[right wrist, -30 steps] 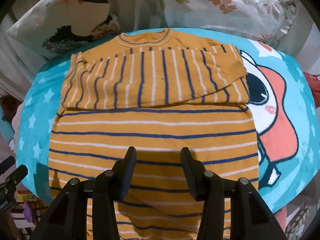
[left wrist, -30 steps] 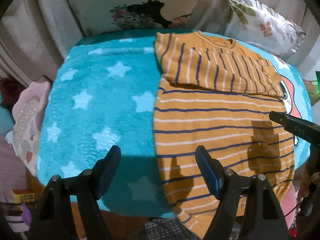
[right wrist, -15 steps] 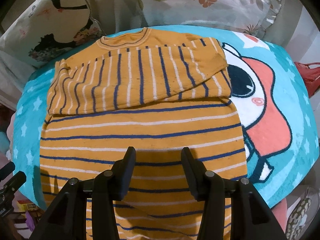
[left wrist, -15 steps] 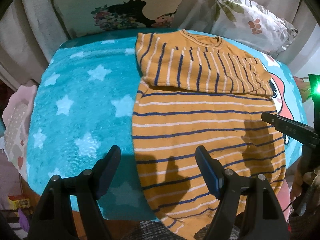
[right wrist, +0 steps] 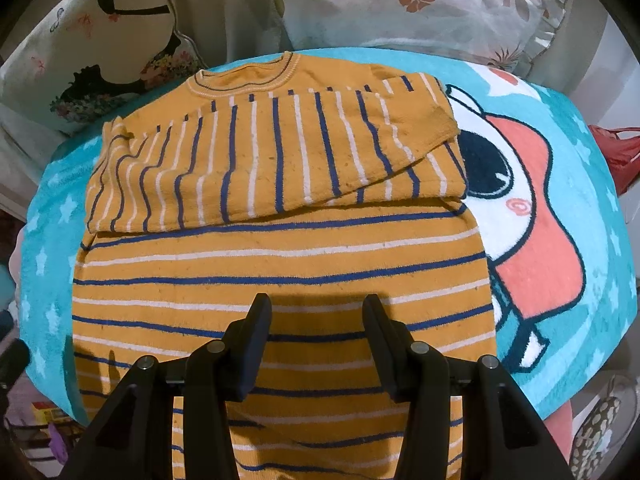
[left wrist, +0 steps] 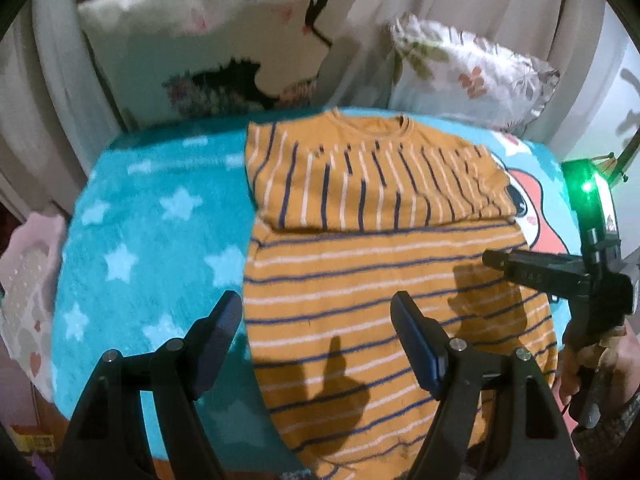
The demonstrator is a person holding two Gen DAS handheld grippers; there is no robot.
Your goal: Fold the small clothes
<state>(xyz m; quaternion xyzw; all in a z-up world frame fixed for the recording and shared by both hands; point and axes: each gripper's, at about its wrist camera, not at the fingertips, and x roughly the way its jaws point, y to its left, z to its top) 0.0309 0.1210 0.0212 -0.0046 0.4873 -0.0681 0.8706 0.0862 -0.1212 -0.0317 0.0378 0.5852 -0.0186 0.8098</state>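
An orange sweater point(left wrist: 376, 280) with blue and white stripes lies flat on a turquoise star blanket point(left wrist: 152, 240), collar at the far end, both sleeves folded across the chest. It fills the right wrist view point(right wrist: 280, 264). My left gripper point(left wrist: 316, 320) is open and empty, hovering over the sweater's near left edge. My right gripper point(right wrist: 316, 320) is open and empty above the lower middle of the sweater; it also shows in the left wrist view point(left wrist: 532, 272) at the right edge. The hem hangs over the near edge.
Printed pillows point(left wrist: 224, 52) point(right wrist: 420, 4) lean against the back behind the blanket. The blanket point(right wrist: 560, 220) has a cartoon figure at the right. A pink cushion point(left wrist: 28, 272) lies at the left, a red bag point(right wrist: 616, 156) at the far right.
The left gripper has swung right and lifted its view, so the sweater sits more central and the pillows show more. The right gripper has shifted slightly nearer the sweater. Both stay open.
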